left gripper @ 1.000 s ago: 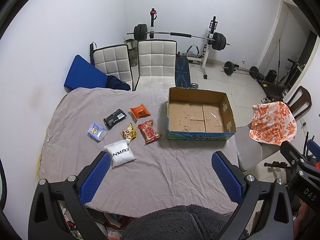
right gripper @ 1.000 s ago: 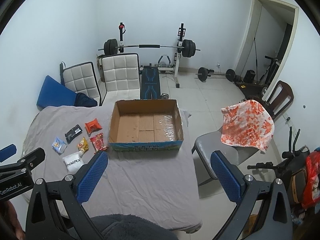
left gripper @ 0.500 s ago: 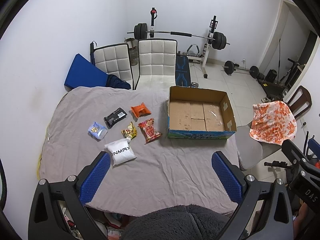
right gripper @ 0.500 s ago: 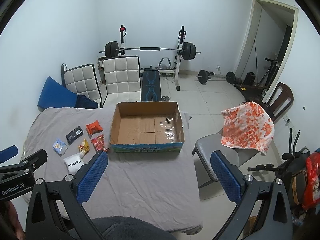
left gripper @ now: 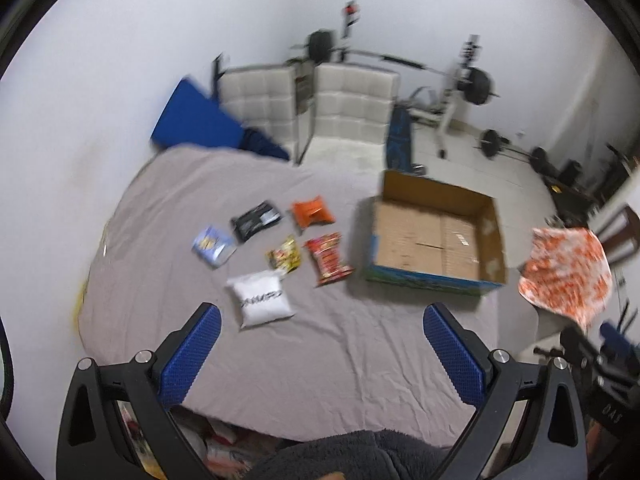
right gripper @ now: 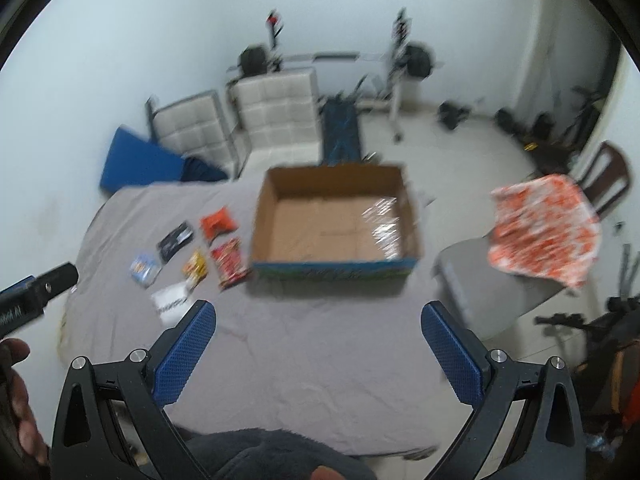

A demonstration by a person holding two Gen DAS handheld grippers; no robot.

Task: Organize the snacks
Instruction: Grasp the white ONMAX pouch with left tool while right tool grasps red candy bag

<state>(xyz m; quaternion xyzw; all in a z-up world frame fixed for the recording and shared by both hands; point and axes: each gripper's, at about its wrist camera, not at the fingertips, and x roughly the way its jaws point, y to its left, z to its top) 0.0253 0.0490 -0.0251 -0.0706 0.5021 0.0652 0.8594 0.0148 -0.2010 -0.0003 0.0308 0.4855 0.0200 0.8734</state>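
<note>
Several snack packets lie on the grey-covered table (left gripper: 320, 360): a white pouch (left gripper: 262, 300), a red packet (left gripper: 328, 258), a small yellow packet (left gripper: 285, 256), an orange bag (left gripper: 312, 211), a black packet (left gripper: 256, 221) and a pale blue packet (left gripper: 213, 245). To their right sits an empty cardboard box (left gripper: 436, 236), also in the right wrist view as the box (right gripper: 336, 220). My left gripper (left gripper: 320, 320) hovers open above the table's near edge. My right gripper (right gripper: 318, 314) is open too, in front of the box. Both hold nothing.
Two white chairs (left gripper: 320, 116) stand behind the table, with a barbell rack (left gripper: 460, 80) and weights beyond. A chair draped with an orange-white cloth (right gripper: 544, 228) stands right of the table. A blue mat (left gripper: 192, 120) leans on the wall.
Both views have shifted and blurred: both grippers moved down and forward toward the table, so the snacks and box look larger. No object on the table moved.
</note>
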